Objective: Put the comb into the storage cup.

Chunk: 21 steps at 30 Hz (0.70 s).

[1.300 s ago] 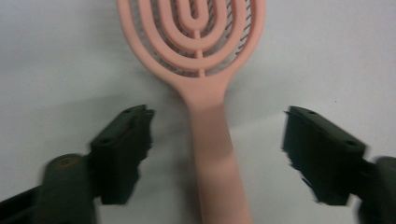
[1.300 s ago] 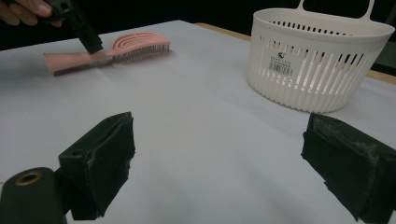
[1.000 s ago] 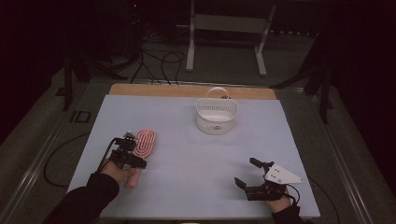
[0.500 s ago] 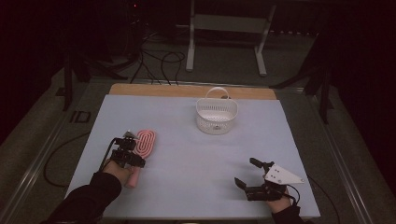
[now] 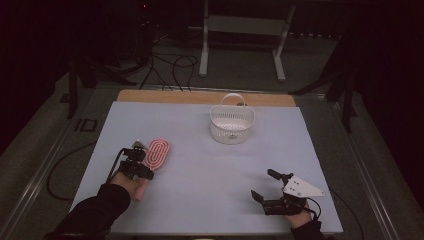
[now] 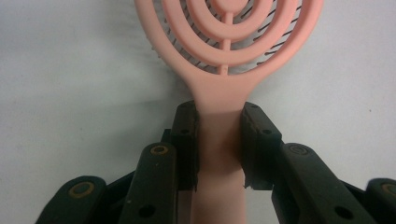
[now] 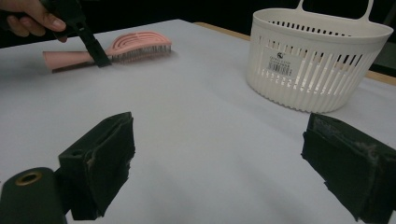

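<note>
A pink hairbrush (image 5: 158,152) lies flat on the pale mat, its oval head pointing away from me. My left gripper (image 5: 141,161) sits low over the handle (image 6: 219,154). Its jaws have just been closing, and both black pads (image 6: 187,135) now press the handle's sides just below the head (image 6: 226,46). From the right gripper view the brush (image 7: 135,49) and the left gripper (image 7: 95,53) lie far off at the upper left. My right gripper (image 5: 262,184) rests near the front right, jaws wide apart (image 7: 224,154) with nothing between them.
A white slotted basket (image 5: 231,125) with a loop handle stands at the back centre; in the right gripper view the basket (image 7: 317,60) is ahead to the right. A wooden strip (image 5: 200,96) borders the mat's far edge. Cables lie on the floor beyond.
The left gripper's jaws have drawn in around the brush handle. Both hands, the brush and the basket sit where they were.
</note>
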Tool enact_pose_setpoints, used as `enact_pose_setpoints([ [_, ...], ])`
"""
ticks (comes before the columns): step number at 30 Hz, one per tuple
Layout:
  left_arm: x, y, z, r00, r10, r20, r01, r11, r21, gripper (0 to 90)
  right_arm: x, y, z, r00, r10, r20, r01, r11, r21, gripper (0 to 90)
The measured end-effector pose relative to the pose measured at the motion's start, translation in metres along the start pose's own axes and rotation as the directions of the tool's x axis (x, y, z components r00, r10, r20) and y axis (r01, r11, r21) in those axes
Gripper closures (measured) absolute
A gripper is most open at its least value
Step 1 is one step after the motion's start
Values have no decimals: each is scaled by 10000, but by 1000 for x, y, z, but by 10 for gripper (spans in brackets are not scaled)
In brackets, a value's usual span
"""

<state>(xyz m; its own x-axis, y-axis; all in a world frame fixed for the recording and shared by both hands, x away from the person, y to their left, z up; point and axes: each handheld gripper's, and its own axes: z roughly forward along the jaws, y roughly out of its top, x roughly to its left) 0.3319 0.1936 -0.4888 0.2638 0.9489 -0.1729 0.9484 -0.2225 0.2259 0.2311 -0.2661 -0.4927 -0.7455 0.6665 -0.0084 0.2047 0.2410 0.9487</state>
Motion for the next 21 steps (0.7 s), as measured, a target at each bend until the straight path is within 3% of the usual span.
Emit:
enact_pose_setpoints([
  [9, 7, 2, -1, 9967, 652, 487, -653, 9979, 11, 709, 0, 0, 0, 10000, 19, 6, -19, 10000, 0, 91],
  [11, 8, 3, -3, 9957, 818, 428, -810, 9965, -207, 710, 0, 0, 0, 10000, 12, 22, -12, 10000, -13, 91],
  [16, 11, 3, -10, 9954, 793, 529, -741, 9927, -949, 712, 0, 0, 0, 10000, 24, 19, -24, 10000, -7, 91],
  [21, 9, 1, -11, 9941, 997, 434, -934, 9875, -1273, 714, 0, 0, 0, 10000, 6, 36, -6, 10000, 5, 91],
])
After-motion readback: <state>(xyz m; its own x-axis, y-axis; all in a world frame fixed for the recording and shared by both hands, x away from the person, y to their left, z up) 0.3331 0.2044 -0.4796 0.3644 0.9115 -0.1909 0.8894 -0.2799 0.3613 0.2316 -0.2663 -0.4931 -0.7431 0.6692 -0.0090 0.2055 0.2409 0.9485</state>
